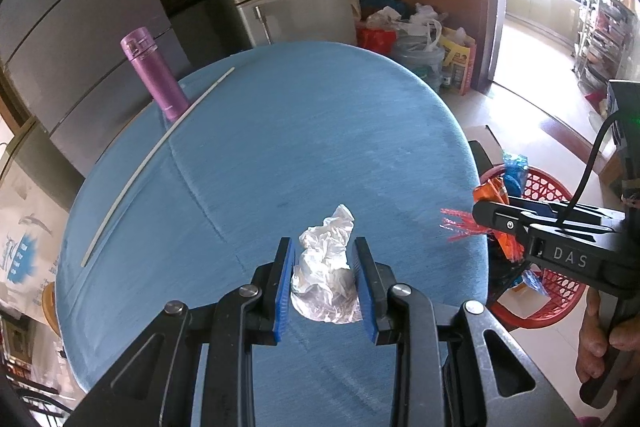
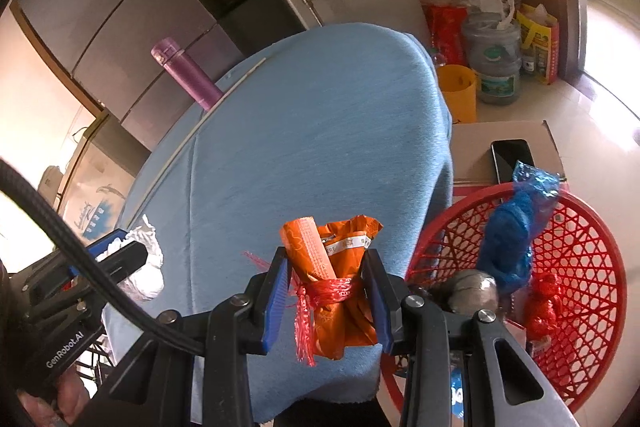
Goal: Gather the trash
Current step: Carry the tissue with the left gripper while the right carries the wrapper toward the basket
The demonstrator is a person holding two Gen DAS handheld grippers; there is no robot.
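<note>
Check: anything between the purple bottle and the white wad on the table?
Only the white strip, lying just in front of the bottle. From there to the wad it is bare blue cloth, per the left wrist view.

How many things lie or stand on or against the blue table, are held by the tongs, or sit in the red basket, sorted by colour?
White: 2, crumpled wrapper, strip
Orange: 1, wrapper
Purple: 1, flask
Blue: 1, bag
Red: 1, bag
Silver: 1, ball
Total: 7
</note>
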